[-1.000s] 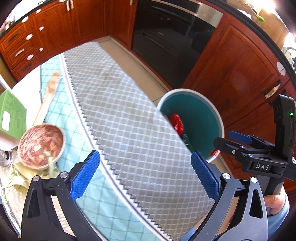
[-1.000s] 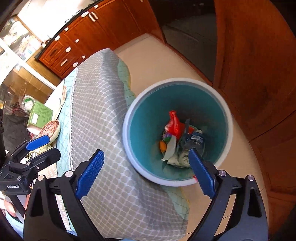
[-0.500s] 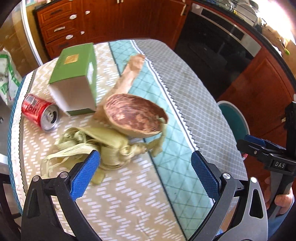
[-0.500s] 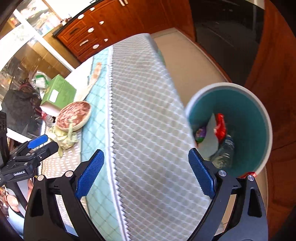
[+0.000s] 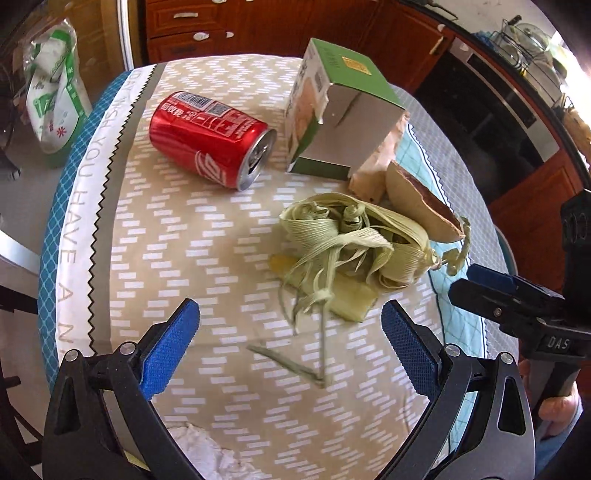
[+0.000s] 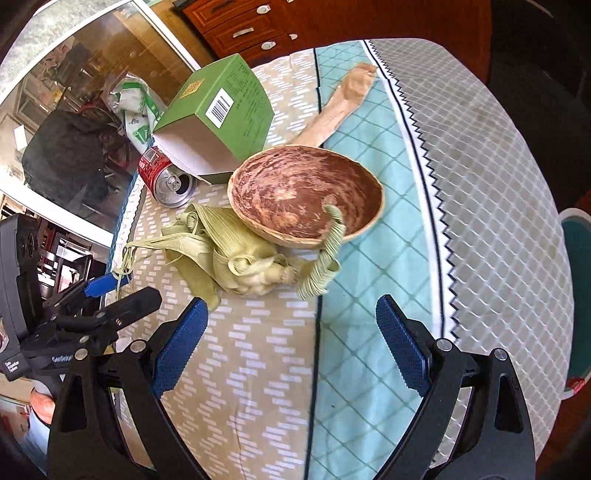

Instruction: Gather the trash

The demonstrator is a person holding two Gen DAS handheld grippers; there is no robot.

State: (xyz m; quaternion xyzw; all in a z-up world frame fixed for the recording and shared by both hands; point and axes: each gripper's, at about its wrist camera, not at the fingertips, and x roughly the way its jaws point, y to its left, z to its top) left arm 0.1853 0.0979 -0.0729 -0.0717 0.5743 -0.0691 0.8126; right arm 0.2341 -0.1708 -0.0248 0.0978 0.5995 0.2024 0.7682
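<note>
A pile of pale green corn husks (image 5: 351,243) (image 6: 229,254) lies mid-table. Beside it lie a red soda can (image 5: 210,138) (image 6: 166,177) on its side, a green carton (image 5: 340,110) (image 6: 218,114), a brown shell bowl (image 5: 421,203) (image 6: 303,195) and a tan paper wrapper (image 6: 343,103). My left gripper (image 5: 290,347) is open, just short of the husks, with nothing between its fingers. My right gripper (image 6: 291,339) is open too, hovering near the husks and bowl. The teal bin (image 6: 576,258) peeks past the table's right edge.
The table wears a patterned cloth (image 5: 184,240) (image 6: 480,166). A crumpled white tissue (image 5: 207,454) lies at the near edge. A white-and-green plastic bag (image 5: 51,88) (image 6: 136,107) sits off the table's far side. Wooden cabinets (image 5: 258,26) and an oven (image 5: 495,110) stand behind.
Both grippers have swung away from the teal bin and back over the table, ending close to the corn husks. Both stay open and hold nothing.
</note>
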